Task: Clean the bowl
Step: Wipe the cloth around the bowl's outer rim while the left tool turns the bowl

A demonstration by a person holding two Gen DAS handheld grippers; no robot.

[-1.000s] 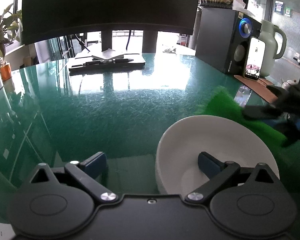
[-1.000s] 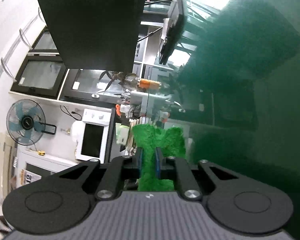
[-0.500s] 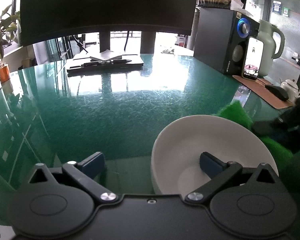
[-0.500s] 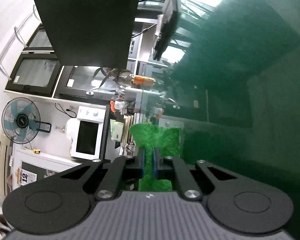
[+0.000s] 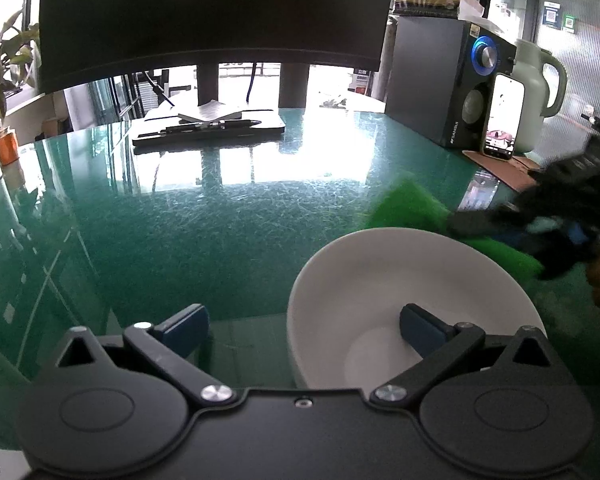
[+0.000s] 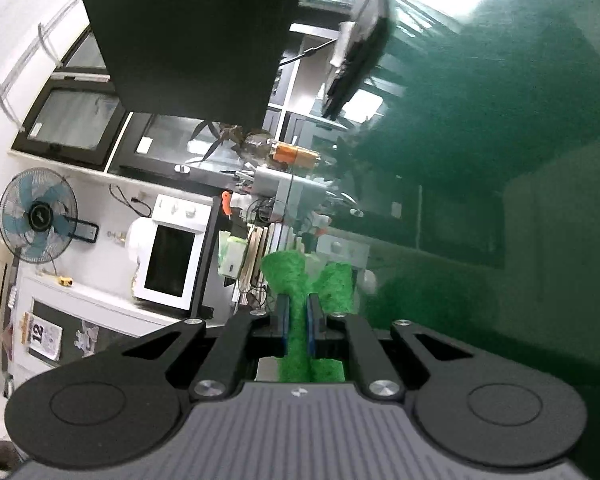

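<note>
Green glass table: bowl upright (round), mouth up.

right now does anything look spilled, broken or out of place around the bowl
Nothing stands out. The white bowl sits upright on the green table, empty and unchipped as far as shown. The right tongs pinch the green cloth just behind the bowl's far rim.

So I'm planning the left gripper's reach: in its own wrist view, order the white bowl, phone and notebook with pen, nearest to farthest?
1. White bowl, right finger inside it.
2. Phone, far right, leaning on the speaker.
3. Notebook with pen, far centre, under the monitor.
</note>
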